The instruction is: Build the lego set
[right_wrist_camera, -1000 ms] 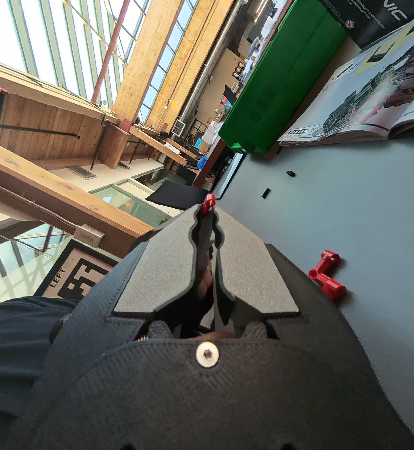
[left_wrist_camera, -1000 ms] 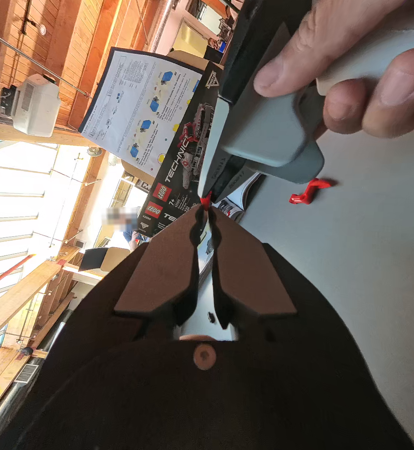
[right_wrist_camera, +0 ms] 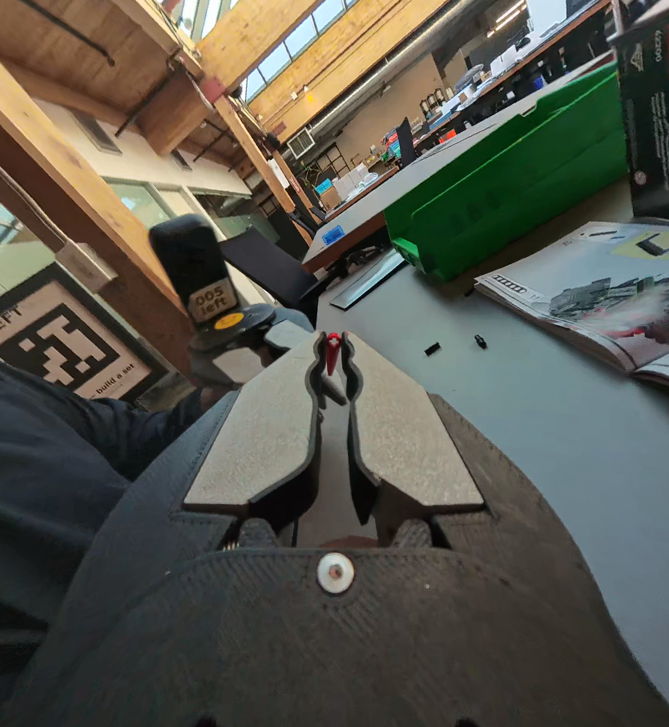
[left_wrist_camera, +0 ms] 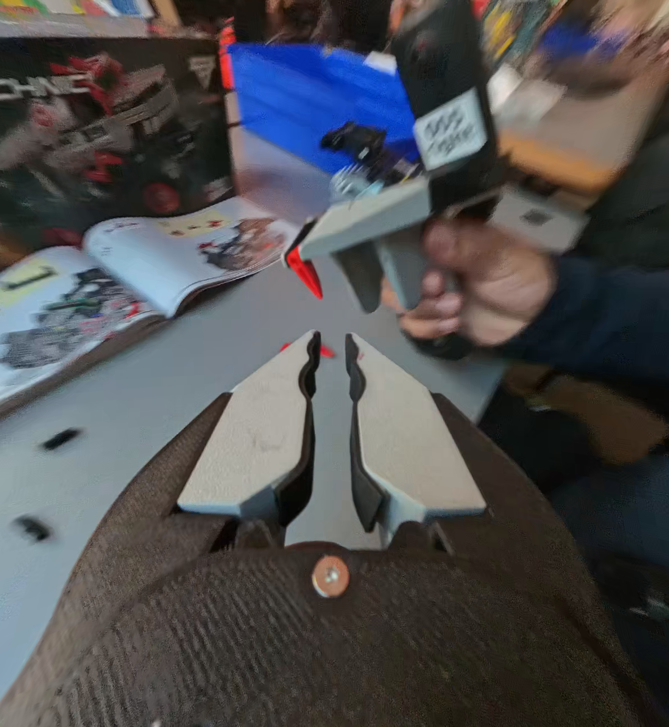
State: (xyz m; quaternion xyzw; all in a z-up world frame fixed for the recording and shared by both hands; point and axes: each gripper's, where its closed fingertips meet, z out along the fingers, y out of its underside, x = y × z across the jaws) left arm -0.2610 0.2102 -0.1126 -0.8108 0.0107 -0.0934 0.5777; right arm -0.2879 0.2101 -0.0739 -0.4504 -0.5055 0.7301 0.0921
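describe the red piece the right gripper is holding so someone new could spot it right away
Start at the open instruction booklet lying on the grey table in front of the black set box. Just right of the booklet, the right gripper hangs above the table, shut on a red lego piece. That piece is long, tapered and airborne; the other red piece lies on the table.

red piece point(left_wrist_camera: 327, 350) mostly hidden, poss. lego, blurred box point(left_wrist_camera: 89, 130)
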